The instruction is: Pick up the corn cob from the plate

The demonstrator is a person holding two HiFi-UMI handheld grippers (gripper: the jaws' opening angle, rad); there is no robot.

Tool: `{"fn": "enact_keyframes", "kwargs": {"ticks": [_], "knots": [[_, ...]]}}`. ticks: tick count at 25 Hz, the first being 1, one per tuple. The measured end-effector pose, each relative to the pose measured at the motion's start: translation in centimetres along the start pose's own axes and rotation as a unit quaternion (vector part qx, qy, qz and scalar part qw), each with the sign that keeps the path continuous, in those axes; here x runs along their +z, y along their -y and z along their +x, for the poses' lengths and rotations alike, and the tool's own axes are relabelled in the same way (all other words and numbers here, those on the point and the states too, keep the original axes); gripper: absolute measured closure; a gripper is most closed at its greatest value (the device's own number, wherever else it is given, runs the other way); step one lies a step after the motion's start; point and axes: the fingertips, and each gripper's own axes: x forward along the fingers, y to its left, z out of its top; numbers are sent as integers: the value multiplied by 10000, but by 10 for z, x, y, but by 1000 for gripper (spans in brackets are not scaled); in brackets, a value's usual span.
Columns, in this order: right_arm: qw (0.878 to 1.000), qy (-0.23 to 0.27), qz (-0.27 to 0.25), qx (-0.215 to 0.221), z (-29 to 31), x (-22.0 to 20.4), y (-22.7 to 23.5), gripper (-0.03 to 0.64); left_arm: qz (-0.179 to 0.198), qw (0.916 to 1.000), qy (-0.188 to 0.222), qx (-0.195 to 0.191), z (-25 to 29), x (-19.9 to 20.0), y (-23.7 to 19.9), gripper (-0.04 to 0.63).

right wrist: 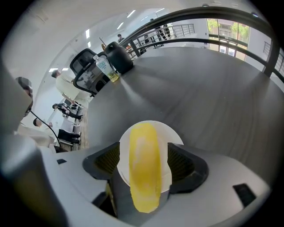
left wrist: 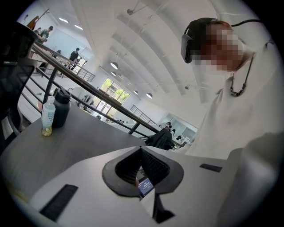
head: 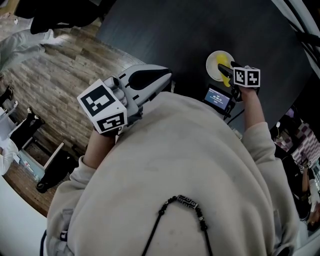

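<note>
Right claw (right wrist: 144, 162) wide open, straddling the corn cob (right wrist: 143, 177), pads clear of it on both sides. Cob lies on the white plate (right wrist: 173, 137) on the dark table (right wrist: 213, 88). Left claw (left wrist: 141, 153) closed, empty, near my chest.

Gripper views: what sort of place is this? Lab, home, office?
Probably a large open office or lab hall, possibly on an upper level. A black metal railing runs behind the dark grey table, the high white ceiling with strip lights spans overhead, and distant people stand about.
</note>
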Motion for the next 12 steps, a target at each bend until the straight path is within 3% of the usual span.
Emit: {"fn": "enact_keyframes", "kwargs": {"ticks": [8, 12], "knots": [[9994, -290, -185, -47, 14, -9, 6, 296, -111, 9998, 13, 133, 1, -5, -3, 589], [9966, -592, -531, -216, 23, -19, 6, 296, -141, 9997, 49, 171, 0, -6, -6, 589]]}}
